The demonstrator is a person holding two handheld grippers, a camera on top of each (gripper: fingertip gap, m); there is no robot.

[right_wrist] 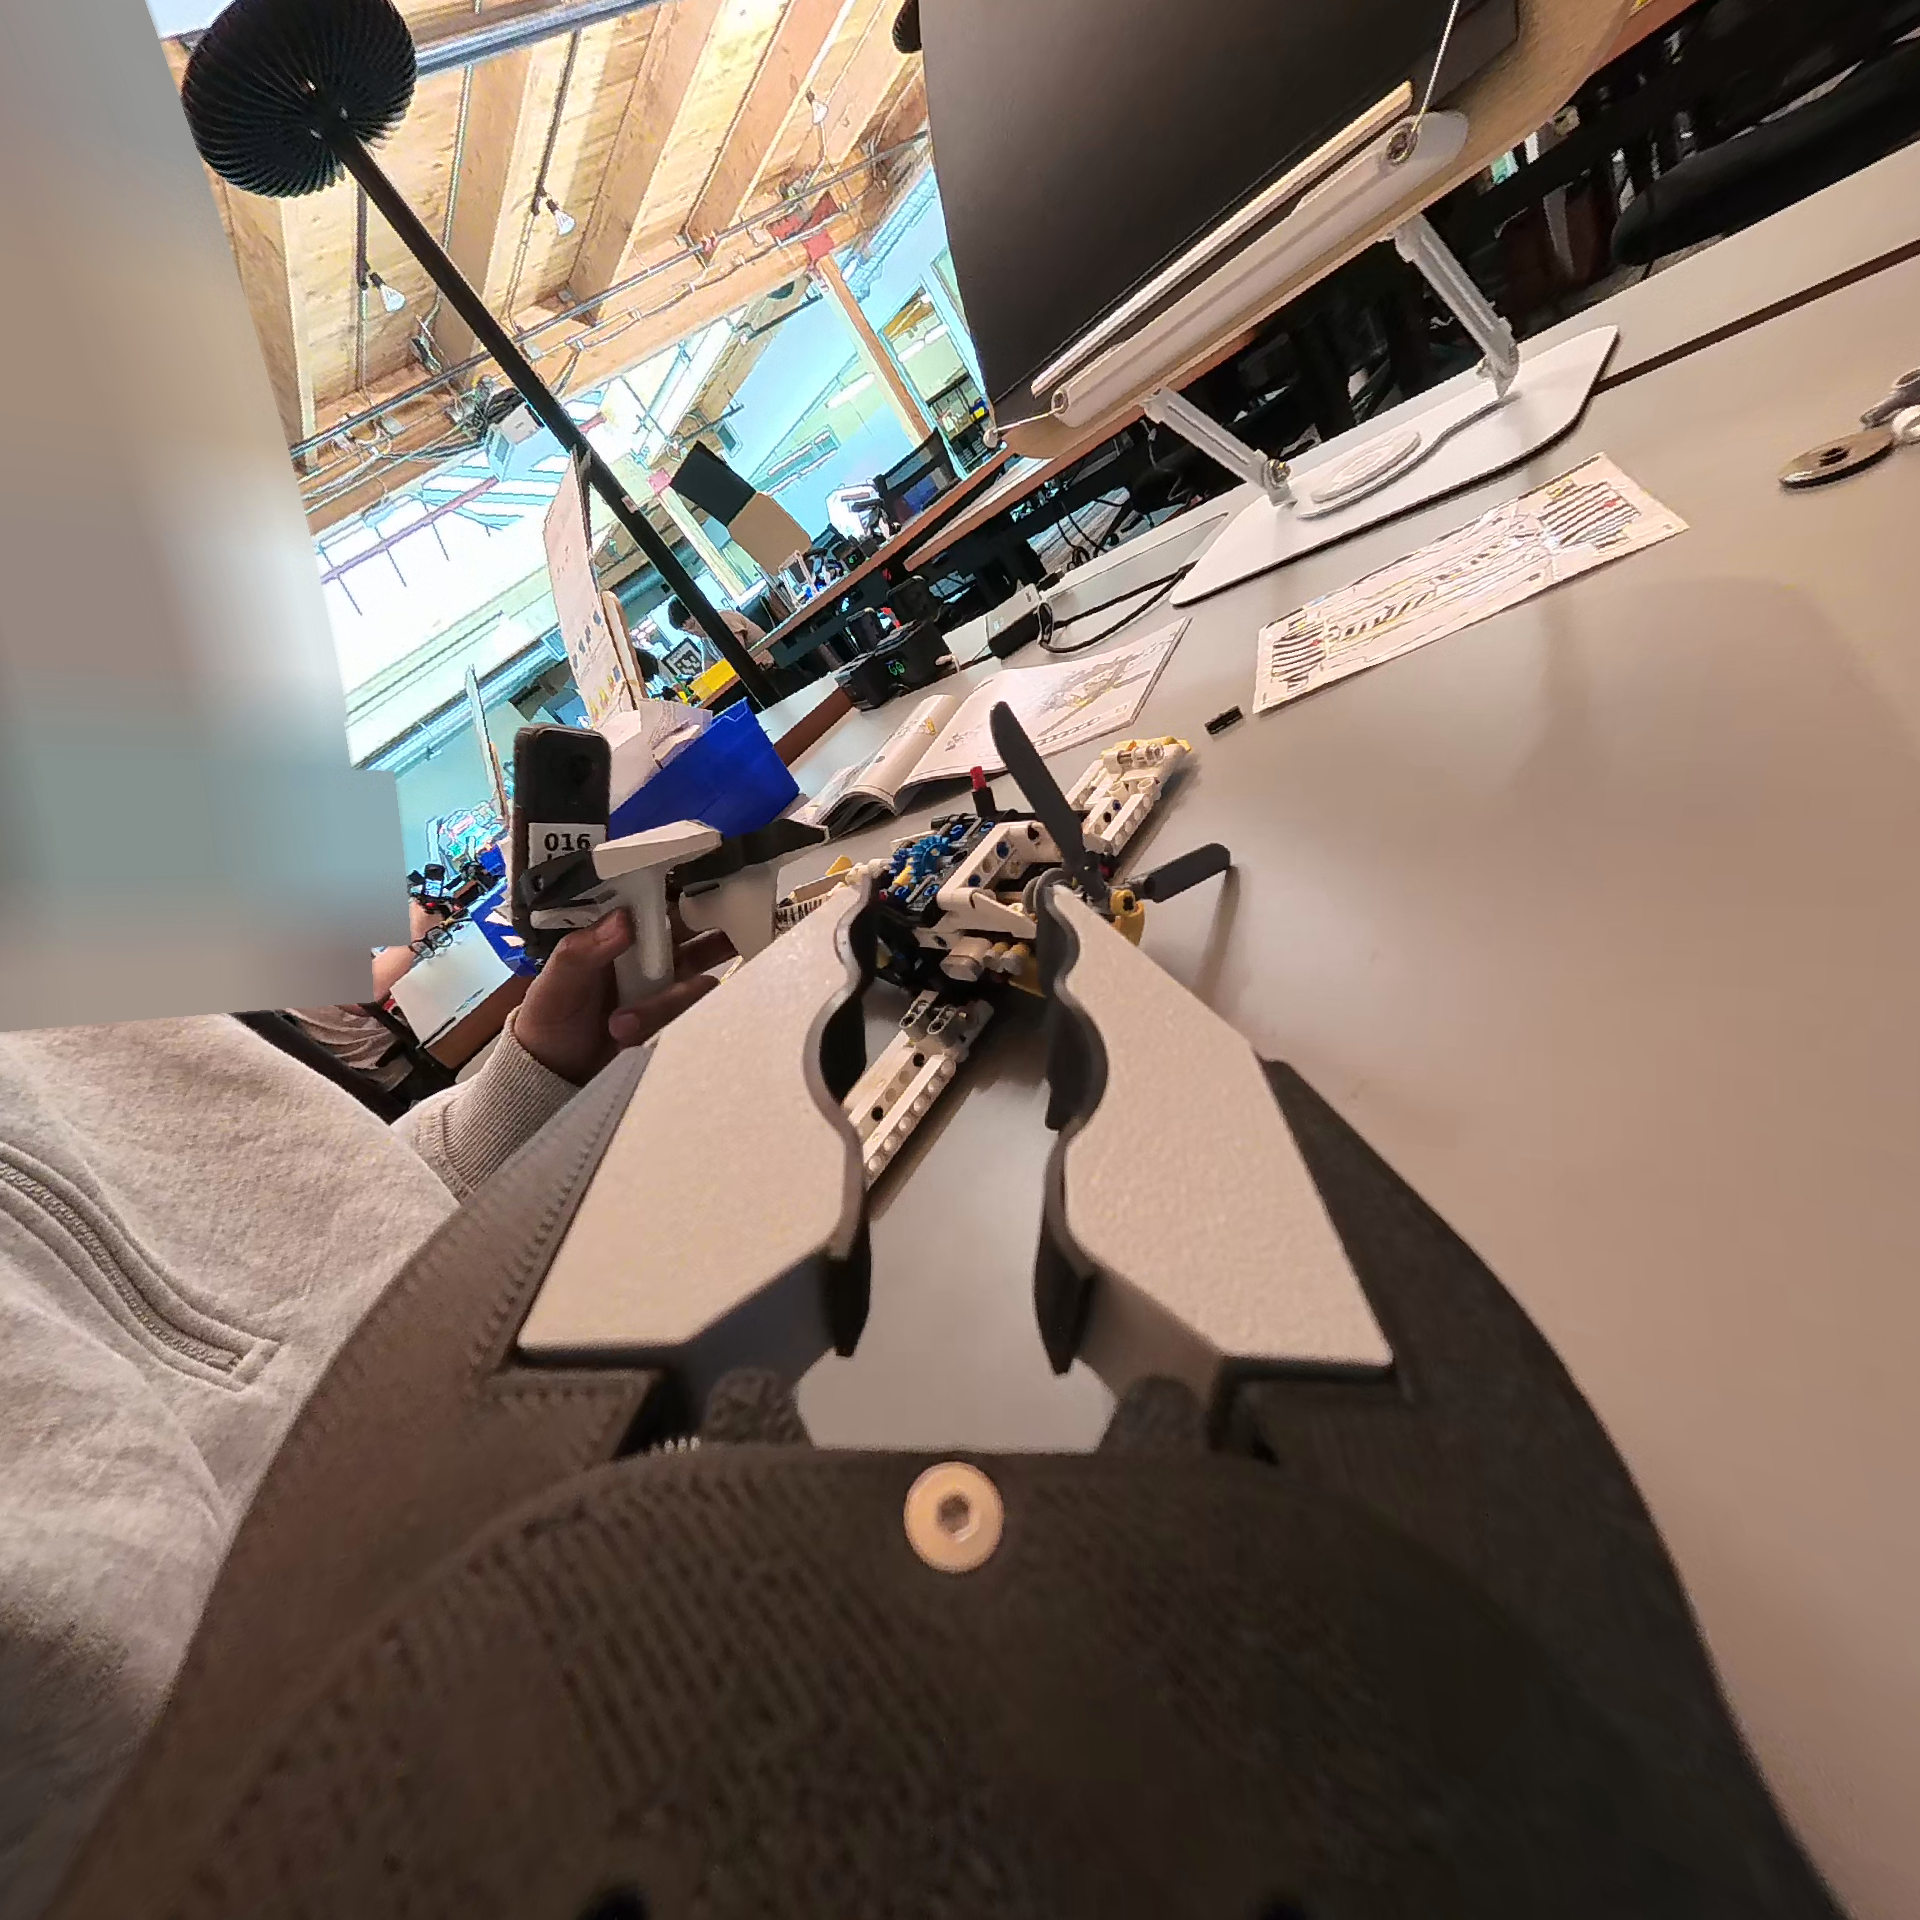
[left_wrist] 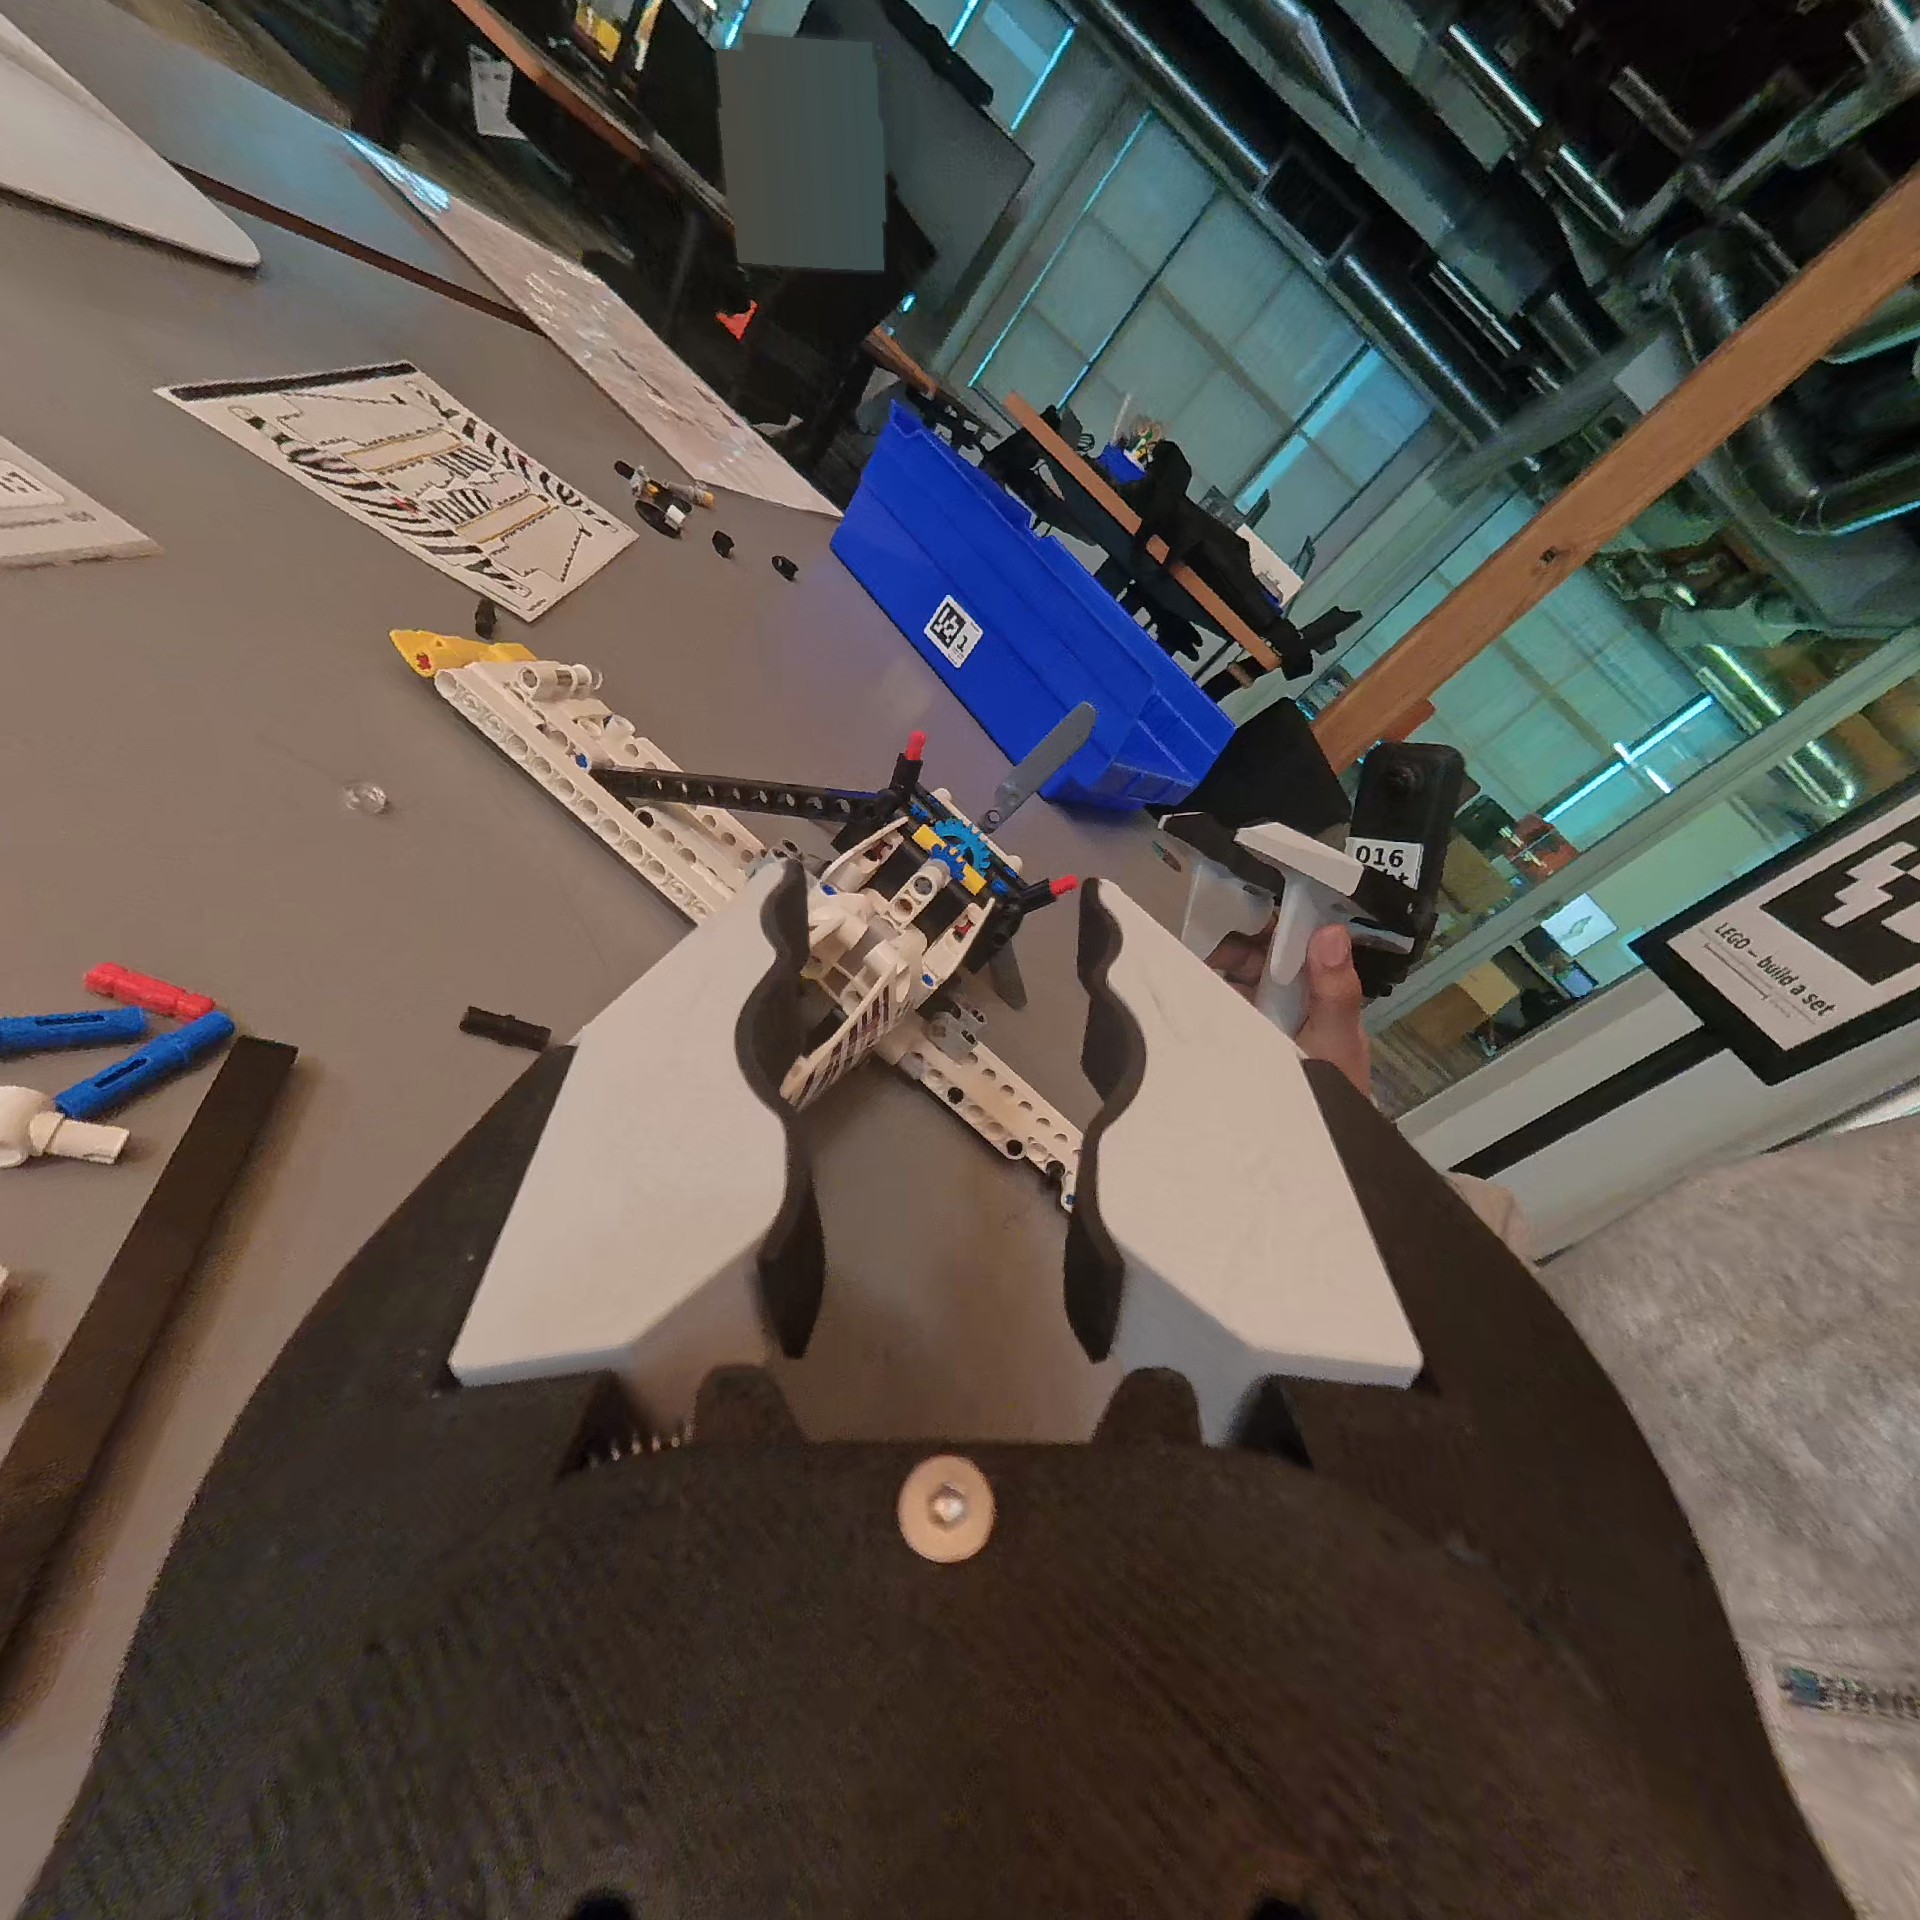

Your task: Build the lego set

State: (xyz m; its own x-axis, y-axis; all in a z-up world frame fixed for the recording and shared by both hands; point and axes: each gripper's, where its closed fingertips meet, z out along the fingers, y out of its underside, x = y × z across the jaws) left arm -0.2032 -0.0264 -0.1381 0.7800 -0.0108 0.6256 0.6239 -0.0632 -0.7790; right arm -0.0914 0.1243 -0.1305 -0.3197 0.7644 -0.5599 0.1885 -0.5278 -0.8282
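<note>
A part-built white Lego plane (left_wrist: 894, 925) lies on the grey table (left_wrist: 260, 831), with long white wing beams, a black beam, a blue gear and a grey propeller blade (left_wrist: 1039, 764). My left gripper (left_wrist: 940, 914) is open, its tips on either side of the plane's body. The left fingertip covers part of the body. In the right wrist view the same plane (right_wrist: 977, 894) sits just beyond my open right gripper (right_wrist: 951, 909), propeller (right_wrist: 1029, 790) upward. Each gripper shows in the other's view, hand-held beside the model: the right one (left_wrist: 1299, 883) and the left one (right_wrist: 665, 873).
A blue bin (left_wrist: 1018, 623) stands behind the plane. A sticker sheet (left_wrist: 416, 478), an open booklet (right_wrist: 1018, 707) and a monitor stand (right_wrist: 1403, 457) lie farther back. Loose blue and red pins (left_wrist: 125, 1029), a black pin (left_wrist: 504, 1027) and a black tray edge (left_wrist: 156, 1195) are at the left. My right fingertips sit around 20 cm from my left ones.
</note>
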